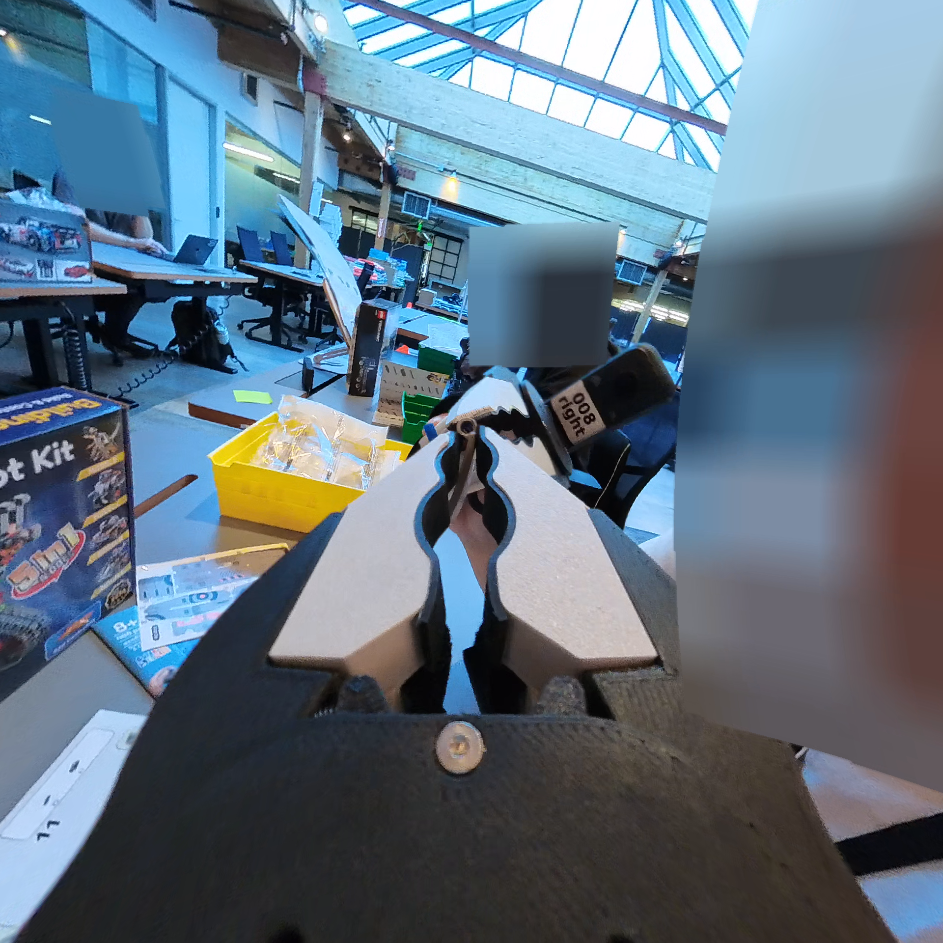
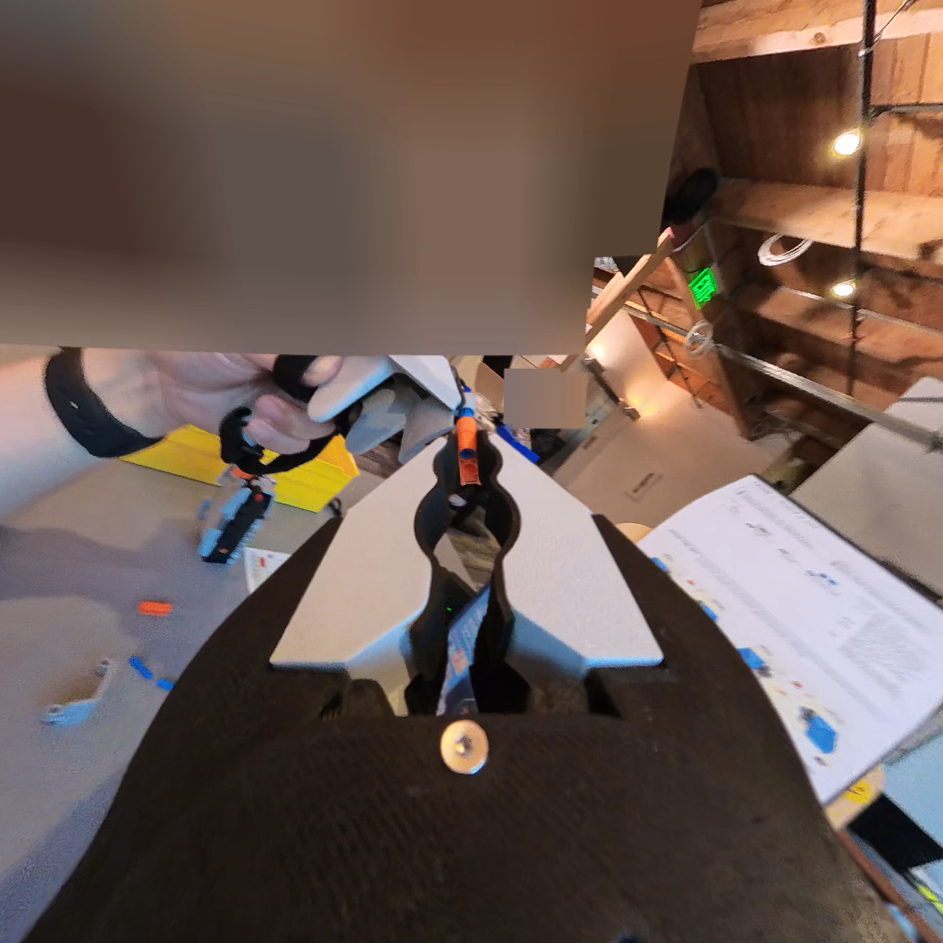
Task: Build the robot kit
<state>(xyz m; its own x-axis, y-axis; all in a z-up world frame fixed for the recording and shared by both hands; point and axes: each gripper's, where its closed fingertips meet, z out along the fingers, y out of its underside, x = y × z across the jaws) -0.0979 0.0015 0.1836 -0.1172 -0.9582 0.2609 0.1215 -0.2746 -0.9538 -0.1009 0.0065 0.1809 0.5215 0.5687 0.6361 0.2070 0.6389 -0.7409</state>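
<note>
My left gripper point(image 1: 464, 440) is raised above the table and shut on a small dark rod-like piece point(image 1: 465, 427) at its tips. My right gripper point(image 2: 467, 441) is shut on an orange connector piece point(image 2: 467, 459) with a blue pin point(image 2: 465, 414) at its far end. The two grippers meet tip to tip in the air. The right gripper point(image 1: 492, 414) shows in the left wrist view just beyond my left tips. The left gripper point(image 2: 408, 426), held by a hand point(image 2: 275, 423), shows in the right wrist view touching the blue pin's end.
A yellow bin point(image 1: 265, 492) with clear plastic bags, a kit box point(image 1: 61, 510) and instruction sheets point(image 1: 194, 587) are on the grey table. A part-built model point(image 2: 234, 520), loose orange point(image 2: 155, 607) and blue point(image 2: 143, 668) pieces lie left. An open booklet point(image 2: 791, 612) lies right. Left and right tips are no more than a few centimetres apart.
</note>
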